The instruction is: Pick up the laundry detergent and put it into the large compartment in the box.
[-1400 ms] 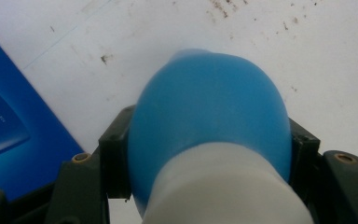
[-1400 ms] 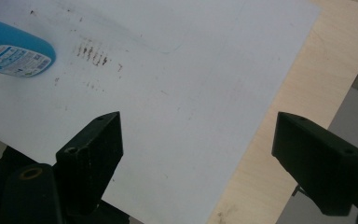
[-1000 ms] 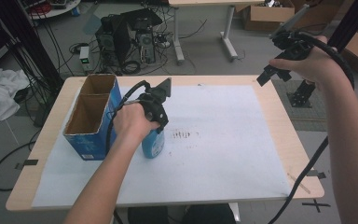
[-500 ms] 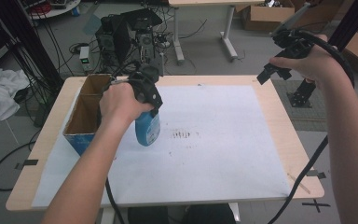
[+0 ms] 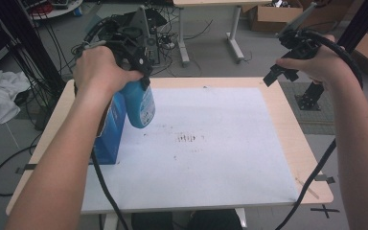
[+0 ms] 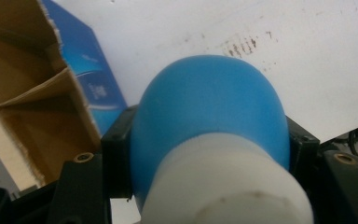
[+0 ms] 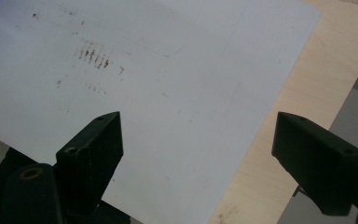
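Observation:
A blue bottle (image 5: 140, 105) with a white cap hangs above the table, lifted clear of the white sheet. My left gripper (image 5: 139, 81) is shut on its upper part. In the left gripper view the bottle (image 6: 209, 116) sits between the two black jaws, its white cap (image 6: 223, 186) nearest the camera. Beside it stands an open blue cardboard box (image 5: 109, 129) with a brown inside and a divider (image 6: 32, 93). My right gripper (image 5: 280, 72) is held high over the table's far right corner, open, with nothing between its jaws (image 7: 196, 154).
A white sheet (image 5: 211, 143) with dark smudge marks (image 5: 187, 139) covers most of the wooden table (image 5: 302, 143). Black cables trail from both grippers. Behind the table are desk legs, cables and cardboard boxes on the floor.
My left gripper has lifted the blue bottle up off the sheet and away from the box side. The right gripper has stayed where it was.

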A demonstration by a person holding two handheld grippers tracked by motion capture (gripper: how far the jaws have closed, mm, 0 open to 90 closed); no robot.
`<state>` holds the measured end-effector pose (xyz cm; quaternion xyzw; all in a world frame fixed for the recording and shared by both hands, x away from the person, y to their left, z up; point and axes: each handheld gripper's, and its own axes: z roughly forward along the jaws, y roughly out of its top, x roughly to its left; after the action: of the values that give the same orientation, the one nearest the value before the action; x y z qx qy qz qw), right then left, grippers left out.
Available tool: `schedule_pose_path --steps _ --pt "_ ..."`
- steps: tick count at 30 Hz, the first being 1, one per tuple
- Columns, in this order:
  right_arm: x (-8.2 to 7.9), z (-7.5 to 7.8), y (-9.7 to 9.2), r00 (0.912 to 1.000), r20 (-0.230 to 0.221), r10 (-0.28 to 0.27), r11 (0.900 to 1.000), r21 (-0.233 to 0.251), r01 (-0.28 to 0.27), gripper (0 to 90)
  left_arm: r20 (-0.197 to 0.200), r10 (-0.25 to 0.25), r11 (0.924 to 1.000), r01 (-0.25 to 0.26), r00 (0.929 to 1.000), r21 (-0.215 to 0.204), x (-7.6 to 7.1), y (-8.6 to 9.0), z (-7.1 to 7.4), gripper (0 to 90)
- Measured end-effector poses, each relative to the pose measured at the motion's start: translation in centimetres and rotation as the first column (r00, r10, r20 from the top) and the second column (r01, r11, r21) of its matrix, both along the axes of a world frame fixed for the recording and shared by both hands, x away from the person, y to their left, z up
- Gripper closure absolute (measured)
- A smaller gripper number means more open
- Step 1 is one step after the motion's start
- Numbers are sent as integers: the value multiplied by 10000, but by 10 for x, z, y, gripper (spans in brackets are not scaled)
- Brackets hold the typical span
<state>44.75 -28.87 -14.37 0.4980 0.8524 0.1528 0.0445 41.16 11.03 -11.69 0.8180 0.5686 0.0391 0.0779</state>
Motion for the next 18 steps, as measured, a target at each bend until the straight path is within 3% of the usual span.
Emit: schedule_pose_path --steps 4,9,13,17,18 --pt "1 0 0 10000 11 2 10000 -9 -2 164 119 679 9976 -677 9976 -174 0 17 12 380" --pt "1 0 0 10000 33 26 10000 -36 -26 164 109 1541 9879 -1539 9880 -181 1 46 21 381" --pt "1 0 0 10000 46 25 10000 -26 -25 165 209 2237 9746 -2234 9744 -168 -1 70 26 381" --pt "2 0 -1 10000 19 14 10000 -41 -14 164 324 2971 9548 -2969 9543 -107 -3 96 27 381" --pt "2 0 -1 10000 3 -26 10000 -34 26 165 324 2971 9548 -2969 9543 -107 -3 96 27 381"
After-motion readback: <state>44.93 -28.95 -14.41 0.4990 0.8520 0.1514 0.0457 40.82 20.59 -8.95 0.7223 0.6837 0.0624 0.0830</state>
